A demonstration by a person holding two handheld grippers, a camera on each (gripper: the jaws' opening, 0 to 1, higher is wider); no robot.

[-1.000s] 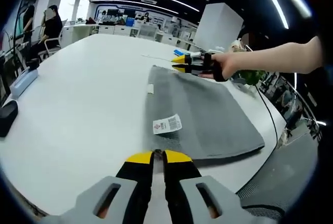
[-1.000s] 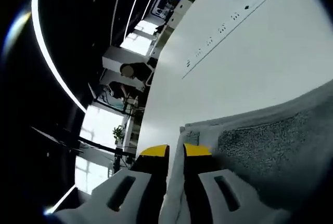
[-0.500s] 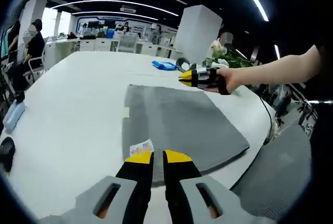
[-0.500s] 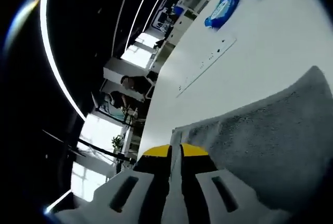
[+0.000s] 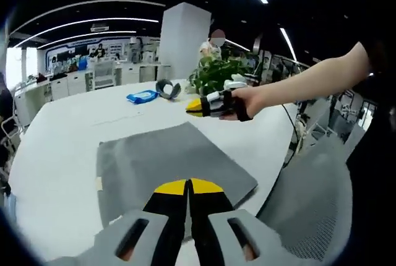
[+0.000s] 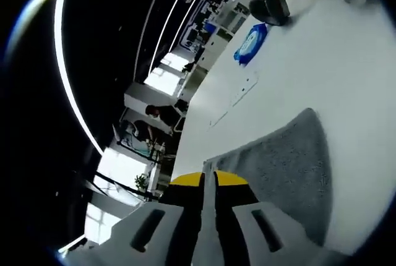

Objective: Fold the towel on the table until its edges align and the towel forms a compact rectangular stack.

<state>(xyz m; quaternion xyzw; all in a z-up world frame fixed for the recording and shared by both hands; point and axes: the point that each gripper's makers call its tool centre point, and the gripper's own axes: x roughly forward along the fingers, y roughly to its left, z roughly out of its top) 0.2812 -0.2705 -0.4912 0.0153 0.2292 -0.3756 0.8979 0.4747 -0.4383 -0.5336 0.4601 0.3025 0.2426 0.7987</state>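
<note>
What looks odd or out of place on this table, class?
Nothing stands out. The grey towel is pinched by the left gripper and right gripper; a blue packet and a plant sit behind it.

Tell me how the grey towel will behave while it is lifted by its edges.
The towel is thin cloth, so it will likely sag between grips. The right gripper pinches a limp edge. The terry pile looks grippy, so it is probably unlikely to slip.

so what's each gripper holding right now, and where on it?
Both hold the grey towel: left gripper shut on its near edge, right gripper shut on a corner.
</note>
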